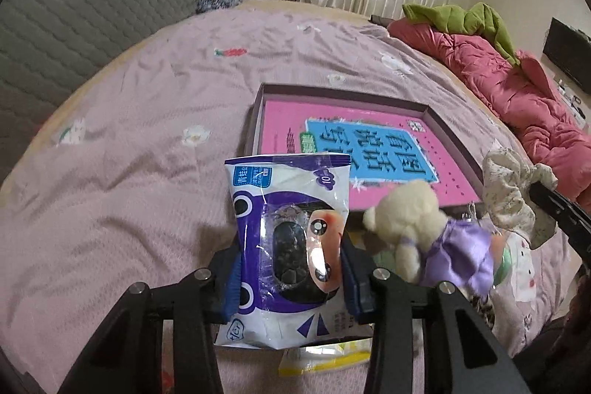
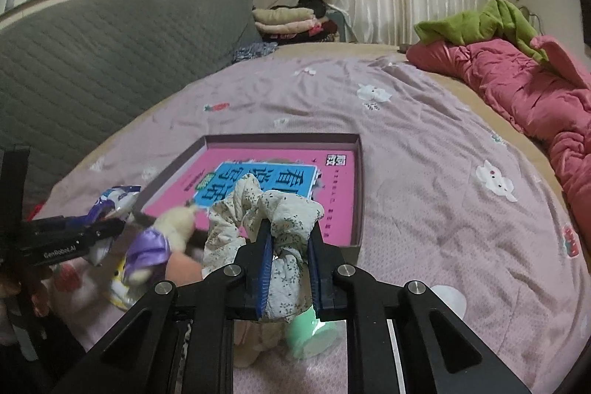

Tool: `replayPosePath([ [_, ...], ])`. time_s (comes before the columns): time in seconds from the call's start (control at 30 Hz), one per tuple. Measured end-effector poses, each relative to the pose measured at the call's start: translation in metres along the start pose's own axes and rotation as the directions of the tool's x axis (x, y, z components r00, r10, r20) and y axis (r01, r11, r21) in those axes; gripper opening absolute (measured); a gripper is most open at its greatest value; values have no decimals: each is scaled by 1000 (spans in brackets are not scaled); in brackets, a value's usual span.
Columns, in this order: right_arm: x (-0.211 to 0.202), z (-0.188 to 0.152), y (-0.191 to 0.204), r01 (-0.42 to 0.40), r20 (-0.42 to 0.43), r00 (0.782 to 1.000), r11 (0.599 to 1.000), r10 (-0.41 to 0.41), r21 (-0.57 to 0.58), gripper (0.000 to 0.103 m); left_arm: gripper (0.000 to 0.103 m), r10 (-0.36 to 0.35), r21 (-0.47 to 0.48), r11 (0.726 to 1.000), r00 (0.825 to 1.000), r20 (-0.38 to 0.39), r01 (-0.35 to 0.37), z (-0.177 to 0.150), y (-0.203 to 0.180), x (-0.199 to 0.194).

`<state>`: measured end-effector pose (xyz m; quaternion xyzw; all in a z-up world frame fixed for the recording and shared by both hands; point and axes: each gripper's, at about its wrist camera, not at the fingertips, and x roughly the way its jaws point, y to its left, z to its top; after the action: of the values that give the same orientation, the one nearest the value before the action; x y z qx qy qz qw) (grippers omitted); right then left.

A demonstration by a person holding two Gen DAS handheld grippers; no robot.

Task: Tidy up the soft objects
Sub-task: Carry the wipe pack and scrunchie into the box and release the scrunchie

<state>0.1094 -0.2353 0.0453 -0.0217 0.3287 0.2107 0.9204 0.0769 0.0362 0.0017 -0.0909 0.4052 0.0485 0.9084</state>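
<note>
My left gripper [image 1: 290, 255] is shut on a purple-and-white wet-wipes pack [image 1: 291, 209], held upright above the bed. My right gripper [image 2: 290, 246] is shut on a floral fabric scrunchie [image 2: 258, 209], which also shows in the left wrist view [image 1: 509, 187]. A cream teddy in a purple dress [image 1: 417, 224] lies between the grippers, also seen in the right wrist view [image 2: 173, 228]. The shallow box [image 1: 436, 108] with a pink-and-blue bottom lies just beyond them, its rim also seen in the right wrist view [image 2: 360, 194].
The bed has a lilac sheet [image 1: 147, 120]. A pink quilt [image 2: 535, 91] with a green garment [image 2: 476, 21] lies at the right. A grey headboard [image 2: 92, 61] stands at the left. Small soft items, a mint one [image 2: 314, 331] and a yellow packet [image 1: 325, 357], lie under the grippers.
</note>
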Motion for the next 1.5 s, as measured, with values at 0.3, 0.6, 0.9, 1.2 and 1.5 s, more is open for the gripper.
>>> replayPosePath([
  [0.3,16,22,-11,17,39,999,1000,-17,21,18,44,0,-27,1000,1000,20,1,26,0,27],
  [0.6,43,34,-20,7,16,1000,999,-8,47,18,44,0,-16,1000,1000,-2,0,44,-4,60],
  [0.9,70,36,-25,13,-23,1000,999,-12,36,18,44,-10,13,1000,1000,-27,10,51,-9,73],
  [1.2,99,28,-15,27,-107,994,999,-29,-16,19,44,-19,33,999,999,-44,20,54,-11,81],
  [1.5,111,22,-8,107,-137,983,990,-119,-92,19,45,-11,34,999,999,-53,13,59,-12,89],
])
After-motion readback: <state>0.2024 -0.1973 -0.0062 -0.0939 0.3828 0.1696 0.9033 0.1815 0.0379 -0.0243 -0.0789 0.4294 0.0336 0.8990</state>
